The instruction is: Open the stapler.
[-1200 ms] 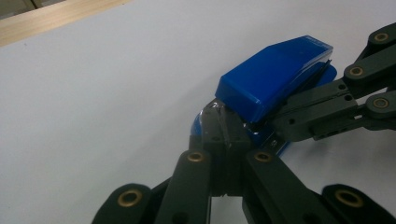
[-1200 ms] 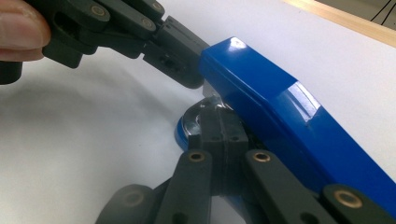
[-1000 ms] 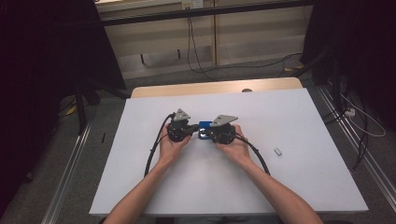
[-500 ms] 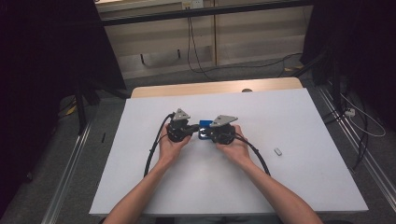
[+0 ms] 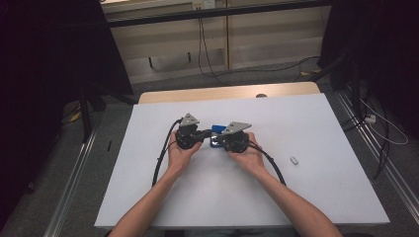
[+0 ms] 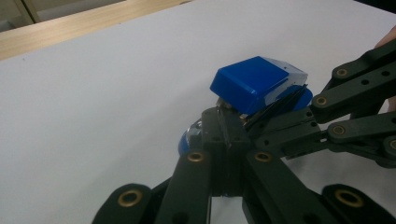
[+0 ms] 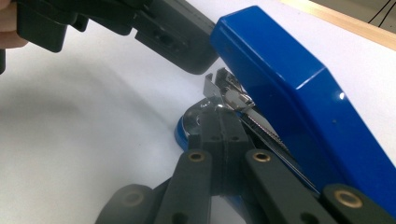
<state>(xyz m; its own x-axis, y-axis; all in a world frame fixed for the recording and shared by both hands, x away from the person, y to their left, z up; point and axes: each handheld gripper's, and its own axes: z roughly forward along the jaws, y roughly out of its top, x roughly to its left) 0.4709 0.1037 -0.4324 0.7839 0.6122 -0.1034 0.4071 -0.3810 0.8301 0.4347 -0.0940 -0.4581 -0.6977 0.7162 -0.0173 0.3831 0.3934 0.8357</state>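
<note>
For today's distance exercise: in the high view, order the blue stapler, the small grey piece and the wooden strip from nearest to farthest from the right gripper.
1. Blue stapler, right at the right gripper.
2. Small grey piece, off to its right.
3. Wooden strip, along the table's far edge.

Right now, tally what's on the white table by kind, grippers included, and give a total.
Blue stapler: 1
Hand-held grippers: 2, the left gripper and the right gripper, both at the stapler
Small light-coloured piece lying apart at the right, too small to identify: 1
Total: 4
</note>
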